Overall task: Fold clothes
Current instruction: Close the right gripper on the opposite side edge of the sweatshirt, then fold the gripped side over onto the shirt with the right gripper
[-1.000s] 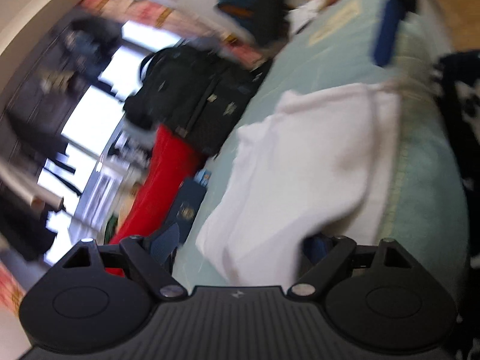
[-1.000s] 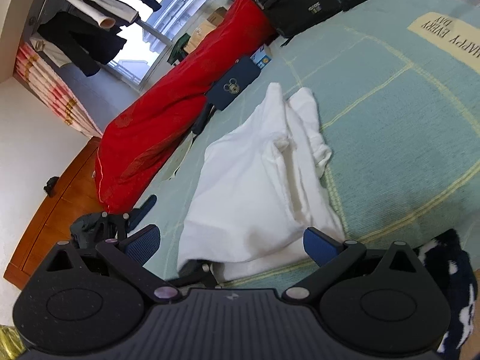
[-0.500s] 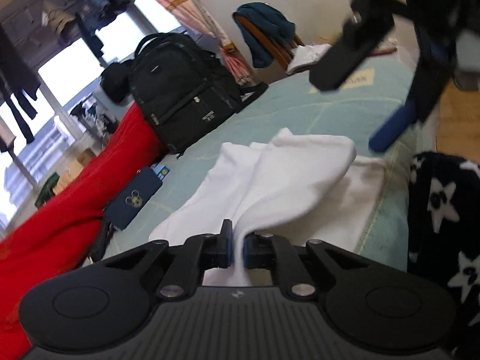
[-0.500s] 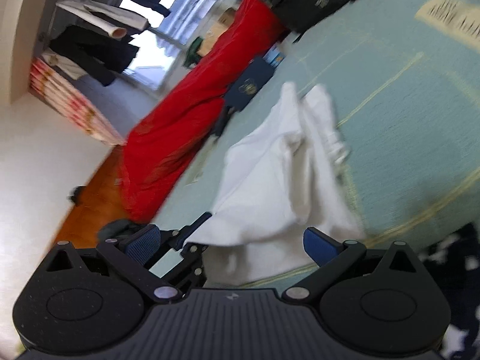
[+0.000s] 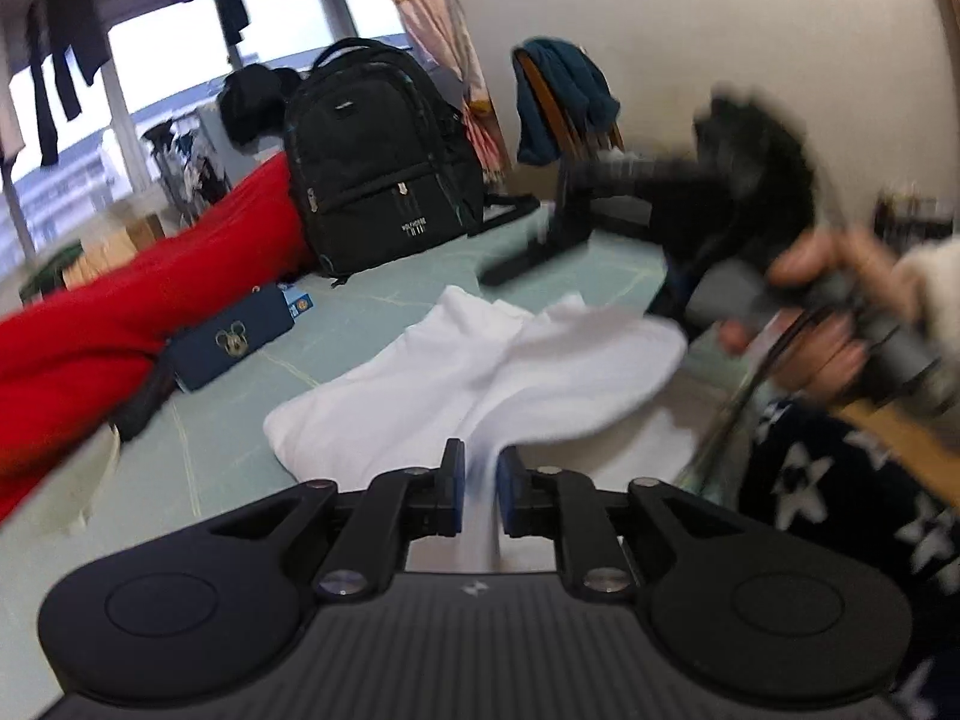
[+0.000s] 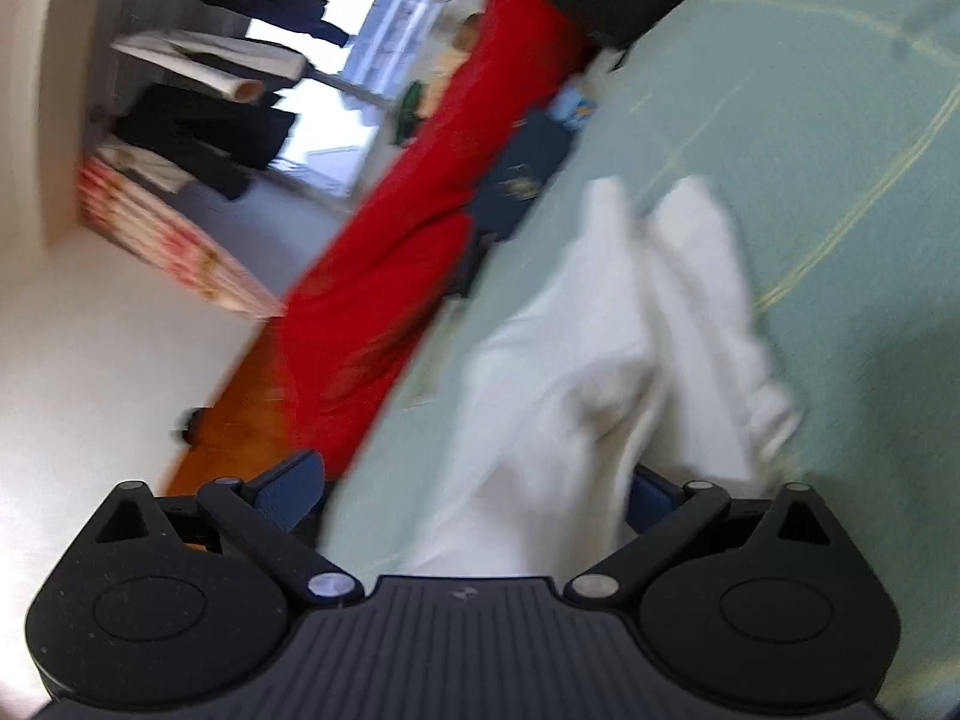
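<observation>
Two tools are in play over a pale green bed cover (image 5: 240,468). One white garment (image 5: 480,372) lies rumpled on it, partly lifted at its near edge.

Left tool (image 5: 478,489): its blue pads stand close together with a thin strip of the white cloth pinched between them. Its jaws have just eased a little wider after closing, yet the fabric still runs up from the pads into the raised fold ahead. From this grip the garment spreads forward and to both sides, one flap hanging over toward the right tool (image 5: 540,240), which appears blurred at the far side, held by a hand (image 5: 822,312) in a light sleeve.

Right tool (image 6: 474,489), in its own view: jaws spread wide, just beginning to narrow. White cloth lies between the two fingers and over the near part of the right finger (image 6: 651,495), but the pads do not press on it. The left finger (image 6: 288,486) stands clear of the cloth, over the bed's edge.

Beyond the garment sit a black backpack (image 5: 378,162), a red bundle (image 5: 120,312) and a dark blue case (image 5: 228,342). A dark star-patterned fabric (image 5: 840,498) lies at the near right.
</observation>
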{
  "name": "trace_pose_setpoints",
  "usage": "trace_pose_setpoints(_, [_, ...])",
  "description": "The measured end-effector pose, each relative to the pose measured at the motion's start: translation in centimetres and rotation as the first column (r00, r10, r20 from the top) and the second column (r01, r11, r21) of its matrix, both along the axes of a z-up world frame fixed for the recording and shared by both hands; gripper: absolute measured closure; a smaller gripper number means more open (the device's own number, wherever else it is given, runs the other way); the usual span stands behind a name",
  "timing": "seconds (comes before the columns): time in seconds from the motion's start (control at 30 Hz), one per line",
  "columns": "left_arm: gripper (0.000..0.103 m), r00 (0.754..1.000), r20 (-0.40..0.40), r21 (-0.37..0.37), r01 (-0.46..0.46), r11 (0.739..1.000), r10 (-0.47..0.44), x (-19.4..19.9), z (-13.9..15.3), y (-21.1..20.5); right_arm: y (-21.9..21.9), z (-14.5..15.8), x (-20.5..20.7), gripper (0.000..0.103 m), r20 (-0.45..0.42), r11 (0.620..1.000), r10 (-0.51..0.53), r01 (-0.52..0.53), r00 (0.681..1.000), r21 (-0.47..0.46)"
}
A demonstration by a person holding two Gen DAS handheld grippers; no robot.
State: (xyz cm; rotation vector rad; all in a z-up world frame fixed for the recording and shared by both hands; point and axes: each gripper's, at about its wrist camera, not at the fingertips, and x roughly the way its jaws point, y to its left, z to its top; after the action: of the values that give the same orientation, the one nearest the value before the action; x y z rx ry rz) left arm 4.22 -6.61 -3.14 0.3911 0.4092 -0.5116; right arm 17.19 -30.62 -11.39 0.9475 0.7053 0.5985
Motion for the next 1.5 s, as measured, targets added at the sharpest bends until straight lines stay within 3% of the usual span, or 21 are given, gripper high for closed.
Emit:
trace_pose_setpoints(0.17, [0.088,0.998,-0.010,-0.065,-0.055,0.996,0.055,-0.7,0.4,3.1,-1.0,-1.6,0.6,0.023,-0.019,0.999,-0.002,0.003,1.000,0.038])
trace_pose_setpoints(0.3, [0.085,0.994,-0.033,-0.081,-0.110,0.991,0.108,-0.2,0.2,4.3,-0.4,0.4,0.8,0.023,0.057,0.999,-0.008,0.010,0.998,-0.039])
trace_pose_setpoints(0.37, [0.085,0.991,-0.053,-0.097,-0.131,0.987,0.126,0.1,0.0,4.7,0.1,-0.1,1.4,0.023,0.044,0.998,-0.008,0.011,0.999,-0.069])
trace_pose_setpoints(0.47, [0.083,0.988,-0.072,-0.098,-0.142,0.985,0.135,0.1,-0.4,4.9,0.8,-1.1,1.4,0.041,0.066,0.988,0.002,0.008,0.998,-0.157])
trace_pose_setpoints(0.5, [0.082,0.988,-0.074,-0.093,-0.140,0.986,0.134,0.1,-0.5,4.8,0.9,-1.1,1.1,0.052,0.077,0.983,-0.003,0.017,0.997,-0.184])
trace_pose_setpoints(0.53, [0.080,0.988,-0.076,-0.088,-0.139,0.986,0.132,0.1,-0.7,4.8,1.0,-0.9,1.0,0.073,0.073,0.978,-0.013,0.028,0.997,-0.208])
trace_pose_setpoints(0.63, [0.078,0.987,-0.077,-0.075,-0.144,0.987,0.139,0.1,-0.9,4.6,1.3,0.0,0.7,0.082,0.071,0.960,-0.039,0.057,0.997,-0.273])
trace_pose_setpoints(0.9, [0.078,0.986,-0.071,-0.076,-0.154,0.985,0.149,0.0,-0.8,4.9,2.3,5.3,-0.2,0.086,0.202,0.901,-0.006,0.093,0.979,-0.424])
trace_pose_setpoints(1.1, [0.078,0.983,-0.095,-0.076,-0.164,0.983,0.157,0.6,-1.3,5.1,-0.1,1.5,0.0,0.087,0.078,0.912,-0.061,0.088,0.995,-0.400])
trace_pose_setpoints(1.23, [0.078,0.981,-0.101,-0.084,-0.174,0.981,0.165,0.8,-1.3,5.4,-0.3,2.7,-0.6,0.087,0.110,0.894,-0.065,0.106,0.992,-0.436])
trace_pose_setpoints(1.33, [0.078,0.979,-0.110,-0.090,-0.179,0.980,0.169,1.2,-1.2,5.3,-0.3,1.9,-0.9,0.087,0.089,0.882,-0.053,0.089,0.995,-0.463])
trace_pose_setpoints(1.4, [0.078,0.980,-0.114,-0.080,-0.171,0.982,0.161,1.7,-1.1,5.3,-0.8,1.7,-1.4,0.086,0.086,0.894,-0.070,0.101,0.994,-0.436])
trace_pose_setpoints(1.5, [0.078,0.983,-0.104,-0.041,-0.159,0.986,0.154,3.0,-0.5,4.9,-0.8,2.2,-2.3,0.082,0.101,0.873,-0.078,0.117,0.992,-0.474])
